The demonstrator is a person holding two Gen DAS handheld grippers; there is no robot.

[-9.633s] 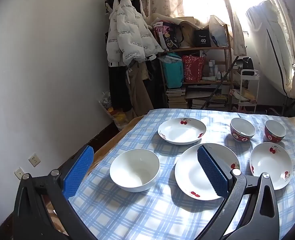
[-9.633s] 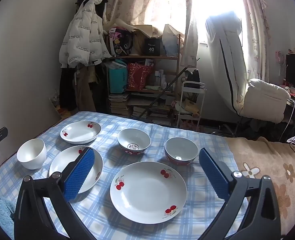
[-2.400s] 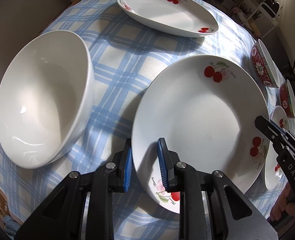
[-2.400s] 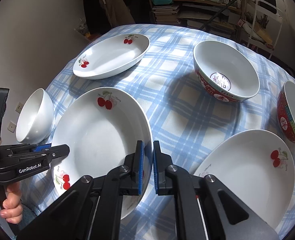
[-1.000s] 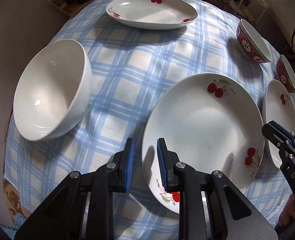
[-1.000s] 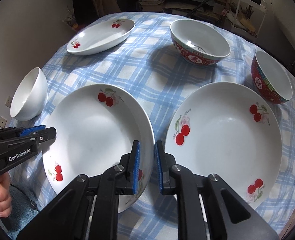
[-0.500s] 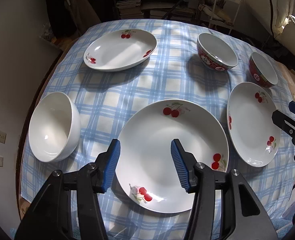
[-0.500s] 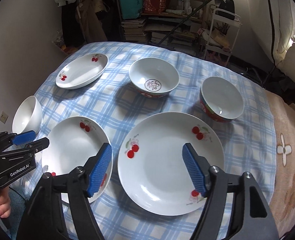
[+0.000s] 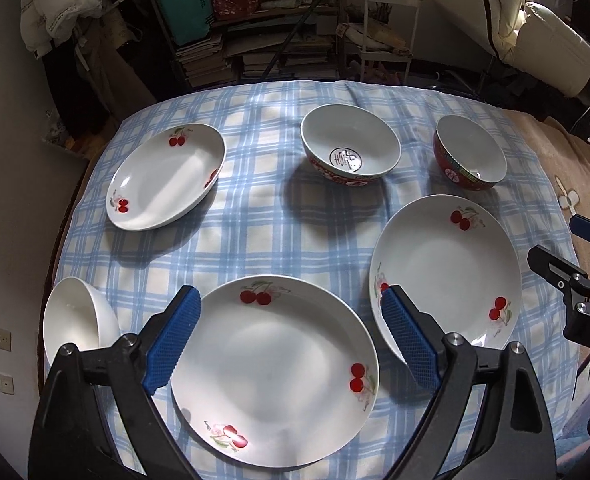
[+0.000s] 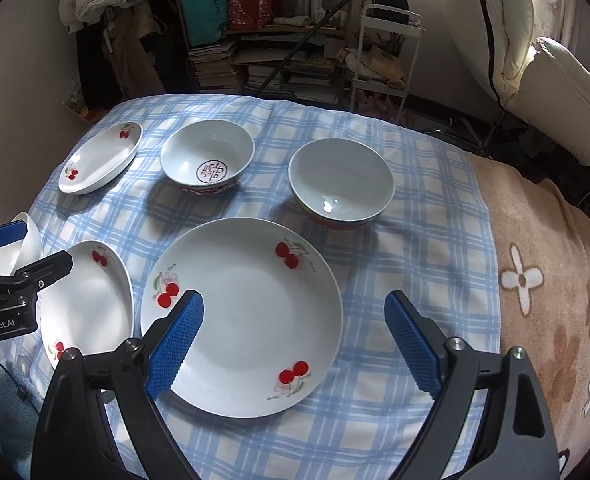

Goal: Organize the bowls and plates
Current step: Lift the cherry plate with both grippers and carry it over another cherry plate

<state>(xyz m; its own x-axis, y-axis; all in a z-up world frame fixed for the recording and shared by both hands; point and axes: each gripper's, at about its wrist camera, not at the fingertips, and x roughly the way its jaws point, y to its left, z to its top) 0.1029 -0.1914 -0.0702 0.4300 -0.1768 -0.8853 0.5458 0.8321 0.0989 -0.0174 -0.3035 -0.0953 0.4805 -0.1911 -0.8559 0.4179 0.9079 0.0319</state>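
Three white cherry plates lie on the checked cloth: one near the front (image 9: 271,368), one to its right (image 9: 447,268), one at the back left (image 9: 163,178). The right plate also shows in the right wrist view (image 10: 243,316). Two red-rimmed bowls (image 9: 349,156) (image 9: 469,156) stand at the back. A plain white bowl (image 9: 77,320) sits at the left edge. My left gripper (image 9: 291,336) is open and empty above the front plate. My right gripper (image 10: 295,340) is open and empty above the right plate.
The blue checked cloth (image 9: 263,224) covers a table or bed; a brown flowered blanket (image 10: 543,280) lies to the right. Shelves of books and bags (image 9: 231,40), a white trolley (image 10: 387,52) and a white armchair (image 10: 555,92) stand behind. A wall is on the left.
Both grippers let go of the front plate, opened wide and rose back above the table. The plate now lies flat on the cloth beside the right plate.
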